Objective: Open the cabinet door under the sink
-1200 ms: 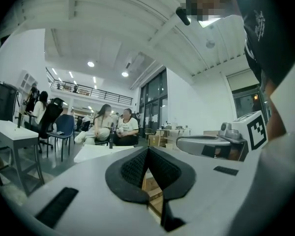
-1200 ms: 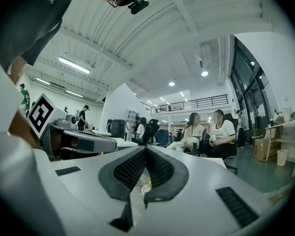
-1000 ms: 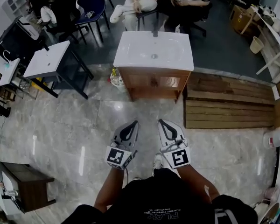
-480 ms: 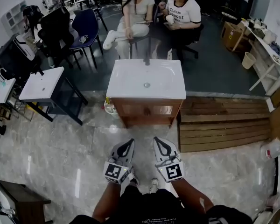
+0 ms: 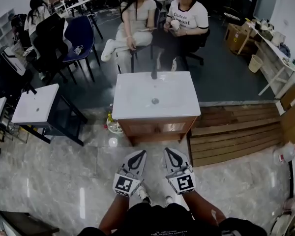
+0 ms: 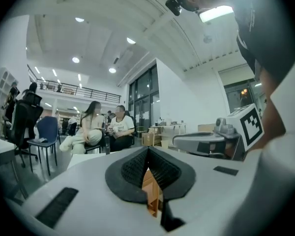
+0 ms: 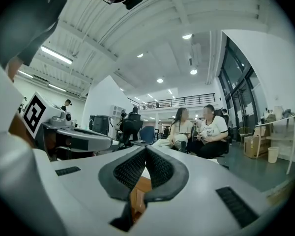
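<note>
Straight ahead on the tiled floor [image 5: 59, 181] stands the wooden cabinet [image 5: 157, 136] under its white sink [image 5: 137, 97]. Its cabinet doors [image 5: 160, 128] are flush with the front (they face the person), and a wooden platform [image 5: 236, 132] lies just beside its right side. The left gripper [image 5: 140, 154] and right gripper [image 5: 167, 151] hover side by side, near the doors but apart from them. Each has its jaws pressed together with nothing between.

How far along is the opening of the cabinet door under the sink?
Done: nothing yet; the cabinet door under the sink looks closed. In hand: the left claw and right claw, both shut and empty, point toward it without touching. Left: reach the door, grip it, pull it open.
</note>
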Demonstrator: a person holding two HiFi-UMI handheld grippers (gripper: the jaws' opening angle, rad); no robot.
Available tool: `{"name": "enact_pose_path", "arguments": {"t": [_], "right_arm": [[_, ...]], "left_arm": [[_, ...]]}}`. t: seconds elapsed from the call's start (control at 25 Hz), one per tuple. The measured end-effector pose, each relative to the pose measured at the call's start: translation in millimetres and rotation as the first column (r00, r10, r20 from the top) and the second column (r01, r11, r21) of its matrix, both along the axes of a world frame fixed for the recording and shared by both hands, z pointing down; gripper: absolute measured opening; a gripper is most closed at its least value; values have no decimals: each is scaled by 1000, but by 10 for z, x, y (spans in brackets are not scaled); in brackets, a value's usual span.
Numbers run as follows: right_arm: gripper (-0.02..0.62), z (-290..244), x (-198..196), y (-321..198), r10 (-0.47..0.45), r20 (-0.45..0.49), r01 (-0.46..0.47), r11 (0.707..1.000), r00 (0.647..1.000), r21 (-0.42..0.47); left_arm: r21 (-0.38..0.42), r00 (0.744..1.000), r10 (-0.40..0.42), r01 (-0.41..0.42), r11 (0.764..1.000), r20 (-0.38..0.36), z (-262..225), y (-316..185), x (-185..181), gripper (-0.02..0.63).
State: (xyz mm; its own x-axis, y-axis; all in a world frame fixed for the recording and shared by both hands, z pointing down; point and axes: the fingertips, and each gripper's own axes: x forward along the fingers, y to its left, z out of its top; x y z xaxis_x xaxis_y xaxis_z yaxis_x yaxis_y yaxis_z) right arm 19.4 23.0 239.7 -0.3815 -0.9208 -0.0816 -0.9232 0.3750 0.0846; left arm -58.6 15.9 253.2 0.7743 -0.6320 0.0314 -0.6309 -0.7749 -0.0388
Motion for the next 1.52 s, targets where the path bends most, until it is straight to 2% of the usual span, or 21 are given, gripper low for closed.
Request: {"name": "enact_pose_path", "arguments": {"t": [0.28,0.48,0.8,1.08,1.52], "right_arm": [[20,137,-290,-559,61,-22,-62,998,998,-27],[20,519,-263,-820,96,-45,-100,992,994,-80],[20,1227,-41,-1037,76,-54,-85,976,996,-199],[20,1917,249,-1413,119,-39,-124,978,992,-170],[20,3282,433,-1856,143,-73,-155,965,987,-212]], "left_arm": [[-28,998,64,-65,998,-29,102,-547,-256,5],[-79,996,85,-86,993,-17,488,-829,-235,6],[-195,999,-6,-2,981,-41,1077,-1140,-138,6],[-234,997,-60,47,971,-48,1831,-1503,84,5],[-255,991,-127,111,961,-48,3126,-1971,236,5]]}}
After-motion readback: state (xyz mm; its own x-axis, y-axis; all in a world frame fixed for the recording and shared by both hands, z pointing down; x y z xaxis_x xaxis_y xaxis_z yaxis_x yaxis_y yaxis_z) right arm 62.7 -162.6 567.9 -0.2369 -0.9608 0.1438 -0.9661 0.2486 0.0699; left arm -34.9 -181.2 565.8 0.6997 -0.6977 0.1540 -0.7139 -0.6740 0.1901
